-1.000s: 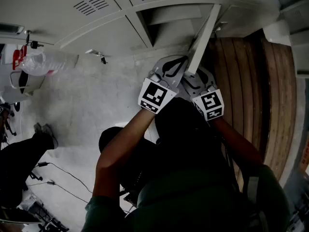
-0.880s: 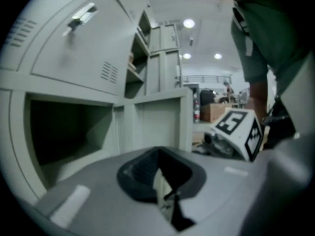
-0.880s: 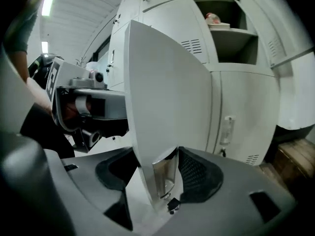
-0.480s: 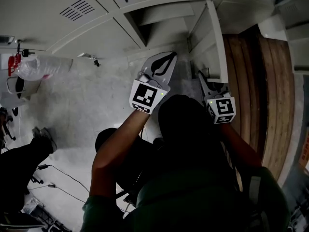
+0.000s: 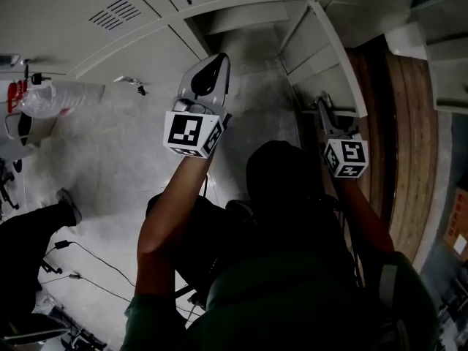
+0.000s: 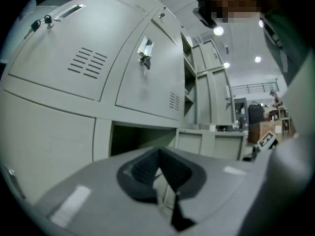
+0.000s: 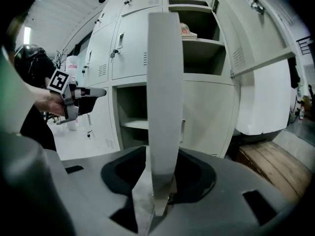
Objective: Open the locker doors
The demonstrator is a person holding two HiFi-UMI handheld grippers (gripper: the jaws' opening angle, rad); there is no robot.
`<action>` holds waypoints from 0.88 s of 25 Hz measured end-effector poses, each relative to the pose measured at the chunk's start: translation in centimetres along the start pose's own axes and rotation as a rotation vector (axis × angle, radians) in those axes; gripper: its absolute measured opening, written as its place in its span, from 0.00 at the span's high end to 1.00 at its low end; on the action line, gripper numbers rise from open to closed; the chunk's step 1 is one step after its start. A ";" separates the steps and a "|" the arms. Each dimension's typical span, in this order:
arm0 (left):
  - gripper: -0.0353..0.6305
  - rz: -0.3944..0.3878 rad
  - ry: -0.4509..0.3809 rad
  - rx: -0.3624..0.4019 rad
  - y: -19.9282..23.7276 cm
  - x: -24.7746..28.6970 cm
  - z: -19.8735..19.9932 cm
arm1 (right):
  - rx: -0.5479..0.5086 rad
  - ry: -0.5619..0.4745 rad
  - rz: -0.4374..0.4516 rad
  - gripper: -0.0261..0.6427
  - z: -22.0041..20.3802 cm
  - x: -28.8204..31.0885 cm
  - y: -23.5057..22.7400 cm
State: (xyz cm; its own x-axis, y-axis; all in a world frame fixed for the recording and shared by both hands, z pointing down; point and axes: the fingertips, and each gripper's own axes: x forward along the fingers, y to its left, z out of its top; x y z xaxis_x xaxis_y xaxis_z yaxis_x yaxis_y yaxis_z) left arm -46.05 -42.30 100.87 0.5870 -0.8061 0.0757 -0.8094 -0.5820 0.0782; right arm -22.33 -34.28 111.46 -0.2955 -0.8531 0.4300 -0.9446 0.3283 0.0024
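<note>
**A:** Where is the locker door [image 5: 340, 57] now?

**B:** It has swung out to the right, well clear of its open compartment [image 5: 252, 31], with its free edge toward the person. A second ago it stood near the middle of the head view, almost edge-on, and both grippers were at that edge.

**A:** And the right gripper [image 5: 323, 102]?

**B:** It has gone to the right with the door. Its jaws have just been closing. In the right gripper view the door's thin edge stands upright between them, and the pads sit narrow, pressing on the panel from both sides.

**A:** What about the left gripper [image 5: 213, 63]?

**B:** It is off the door. Earlier it sat just beside the right one on the edge. Now it is higher and further left, aimed at the bank of lockers, well apart from the door. Its jaws are together with nothing between them.

**A:** Has anything else changed?

**B:** More of the compartment's inside shows than before. The vented door [image 5: 128, 9] to its left is closed as it was, and the keys [image 5: 133, 85] hang below it. The wooden boards [image 5: 402, 123] lie on the floor to the right of the open door.
</note>
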 end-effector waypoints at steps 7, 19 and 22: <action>0.95 0.049 0.083 0.016 0.3 -4.6 5.6 | -0.078 0.089 0.022 0.72 6.1 -6.5 0.6; 0.95 0.158 0.116 0.071 -1.7 -11.7 22.2 | -0.110 0.040 0.159 0.95 23.4 -11.9 2.2; 0.95 0.161 0.121 0.117 -2.6 -12.9 29.3 | -0.111 -0.001 0.246 0.95 30.3 -13.4 3.5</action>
State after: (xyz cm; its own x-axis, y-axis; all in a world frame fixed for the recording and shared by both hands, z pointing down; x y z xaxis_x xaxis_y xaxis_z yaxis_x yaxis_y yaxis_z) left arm -52.04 -33.56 70.61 0.4425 -0.8748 0.1974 -0.8853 -0.4613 -0.0595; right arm -26.01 -34.03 78.38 -0.5144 -0.7423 0.4294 -0.8227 0.5685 -0.0028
